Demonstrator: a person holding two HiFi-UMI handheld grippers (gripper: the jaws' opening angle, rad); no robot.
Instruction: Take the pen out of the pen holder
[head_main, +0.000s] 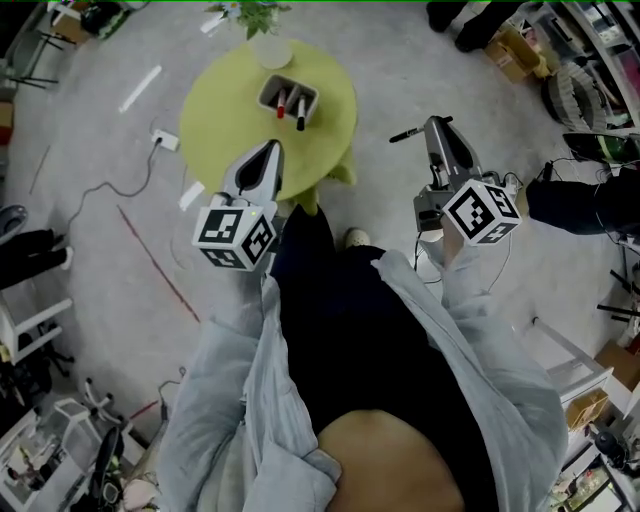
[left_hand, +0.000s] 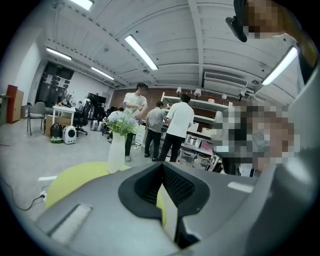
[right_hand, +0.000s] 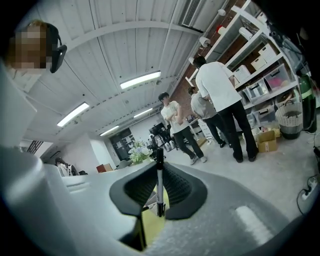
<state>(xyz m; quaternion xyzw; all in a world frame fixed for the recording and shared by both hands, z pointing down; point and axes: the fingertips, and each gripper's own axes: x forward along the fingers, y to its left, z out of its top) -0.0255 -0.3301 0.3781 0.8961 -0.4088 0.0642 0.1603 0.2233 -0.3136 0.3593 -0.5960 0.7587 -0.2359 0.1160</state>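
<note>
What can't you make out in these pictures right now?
- Pen holder: too small in the head view to count its pens; missing from the left gripper view, probably behind the left gripper body.
- Pen: in the head view, one end is hidden by the right gripper; any print is too small.

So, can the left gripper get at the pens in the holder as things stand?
Probably yes: the left gripper hangs empty over the near edge of the table, only bare tabletop between it and the pen holder. Its jaws look shut, so they must open first.
</note>
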